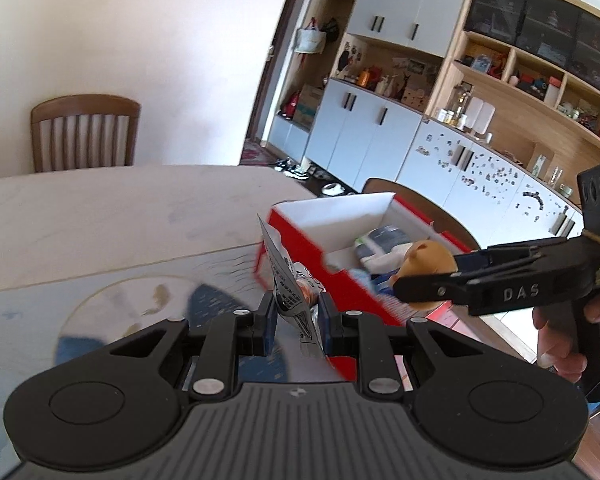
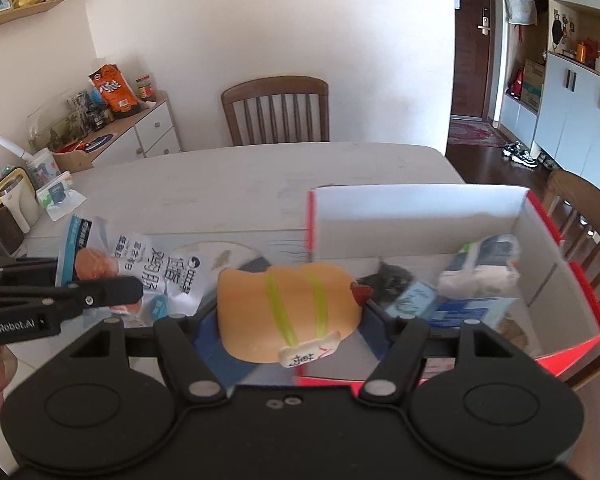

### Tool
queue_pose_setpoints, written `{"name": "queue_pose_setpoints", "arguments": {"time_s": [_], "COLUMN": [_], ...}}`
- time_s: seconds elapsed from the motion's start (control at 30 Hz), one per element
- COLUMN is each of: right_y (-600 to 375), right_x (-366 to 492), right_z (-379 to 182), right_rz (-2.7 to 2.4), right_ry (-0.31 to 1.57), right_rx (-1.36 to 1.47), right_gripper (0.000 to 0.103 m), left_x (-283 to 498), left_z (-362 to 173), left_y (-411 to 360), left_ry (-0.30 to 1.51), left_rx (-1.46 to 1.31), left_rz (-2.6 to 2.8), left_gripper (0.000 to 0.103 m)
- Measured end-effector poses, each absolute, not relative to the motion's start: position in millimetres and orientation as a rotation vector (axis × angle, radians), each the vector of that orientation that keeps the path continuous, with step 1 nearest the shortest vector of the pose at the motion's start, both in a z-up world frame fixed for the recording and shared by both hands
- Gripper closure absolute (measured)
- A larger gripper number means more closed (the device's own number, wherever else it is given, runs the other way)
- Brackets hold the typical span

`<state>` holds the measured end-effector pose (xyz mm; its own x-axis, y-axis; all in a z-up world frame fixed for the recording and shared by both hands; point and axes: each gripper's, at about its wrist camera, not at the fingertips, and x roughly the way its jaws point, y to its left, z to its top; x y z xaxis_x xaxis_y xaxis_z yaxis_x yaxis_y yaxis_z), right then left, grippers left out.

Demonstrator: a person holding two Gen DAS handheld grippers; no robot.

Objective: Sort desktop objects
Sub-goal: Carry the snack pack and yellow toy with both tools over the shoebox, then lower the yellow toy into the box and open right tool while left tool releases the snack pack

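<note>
My left gripper is shut on a silver food packet with an orange picture, held up just left of the red cardboard box. The packet also shows in the right wrist view, with the left gripper on it. My right gripper is shut on an orange toy with yellow-green bands and a white tag, held at the box's left front corner. In the left wrist view the toy hangs over the box. The box holds blue-and-white packets.
A patterned mat with a round disc lies on the pale table. Wooden chairs stand at the far side and right. A tissue pack and containers sit at the table's far left. Cabinets line the right wall.
</note>
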<state>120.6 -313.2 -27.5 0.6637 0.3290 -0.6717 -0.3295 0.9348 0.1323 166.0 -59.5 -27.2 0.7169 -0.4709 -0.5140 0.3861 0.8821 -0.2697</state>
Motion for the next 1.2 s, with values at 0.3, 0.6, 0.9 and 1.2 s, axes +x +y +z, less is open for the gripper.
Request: {"name": "queue_pose_setpoints", "arguments": {"time_s": [0.3, 0.6, 0.9, 1.2], "right_y": [-360.3, -379.0, -386.1, -386.7], "right_x": [129.3, 148.0, 166.6, 181.6], "right_z": [-34.8, -46.2, -54.0, -62.1], "right_rz": [0.366, 0.379, 0.401, 0.420], "right_ry": [0.780, 0.820, 0.843, 0.857], "right_rx": [-0.038, -0.076, -0.133, -0.185], "right_gripper": [0.034, 0.034, 0.034, 0.034], "left_x": [201.0, 250.4, 277.0, 304.2], "left_z": [-10.8, -20.5, -38.6, -52.2], "left_y": [-130.3, -180.8, -204.7, -218.8], "left_ry": [0.573, 0.630, 0.675, 0.740], "left_rx": [-0.092, -0.067, -0.032, -0.044], "left_rz": [-0.540, -0.552, -0.533, -0.530], "left_gripper": [0.083, 0.083, 0.083, 0.083]}}
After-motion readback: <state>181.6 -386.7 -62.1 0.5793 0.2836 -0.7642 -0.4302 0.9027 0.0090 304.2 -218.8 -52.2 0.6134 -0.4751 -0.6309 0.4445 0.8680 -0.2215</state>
